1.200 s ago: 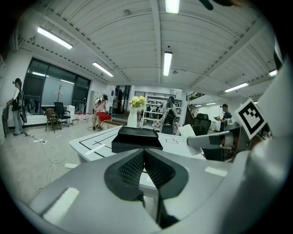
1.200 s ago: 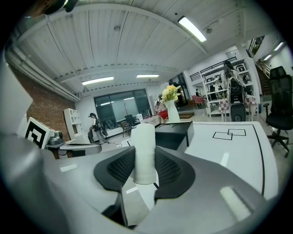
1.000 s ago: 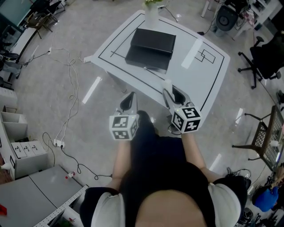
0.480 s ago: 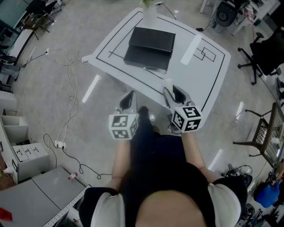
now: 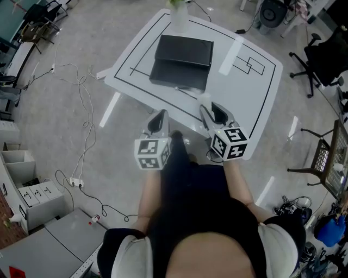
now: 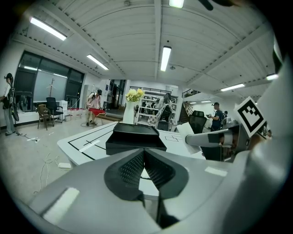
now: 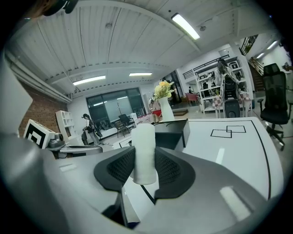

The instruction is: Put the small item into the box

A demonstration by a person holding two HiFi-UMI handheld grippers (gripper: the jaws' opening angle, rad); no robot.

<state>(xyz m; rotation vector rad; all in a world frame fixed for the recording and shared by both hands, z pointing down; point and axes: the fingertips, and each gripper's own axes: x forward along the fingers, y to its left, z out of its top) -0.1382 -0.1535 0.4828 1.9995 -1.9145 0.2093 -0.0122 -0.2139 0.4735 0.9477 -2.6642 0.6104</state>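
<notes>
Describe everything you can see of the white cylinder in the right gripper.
The white cylinder is small, plain and matte, with a flat top and no markings; its material cannot be told. It stands upright between the right gripper's ribbed black pads, which clamp its lower half from both sides, so its top rises above them. Nothing else touches it. It is held in the air by the white table's near edge, short of the black box.

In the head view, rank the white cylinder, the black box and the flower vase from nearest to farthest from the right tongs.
1. white cylinder: clamped between the right tongs, by the near edge of the table.
2. black box: mid-table, ahead and to the left.
3. flower vase: at the table's far edge, beyond the box.
</notes>
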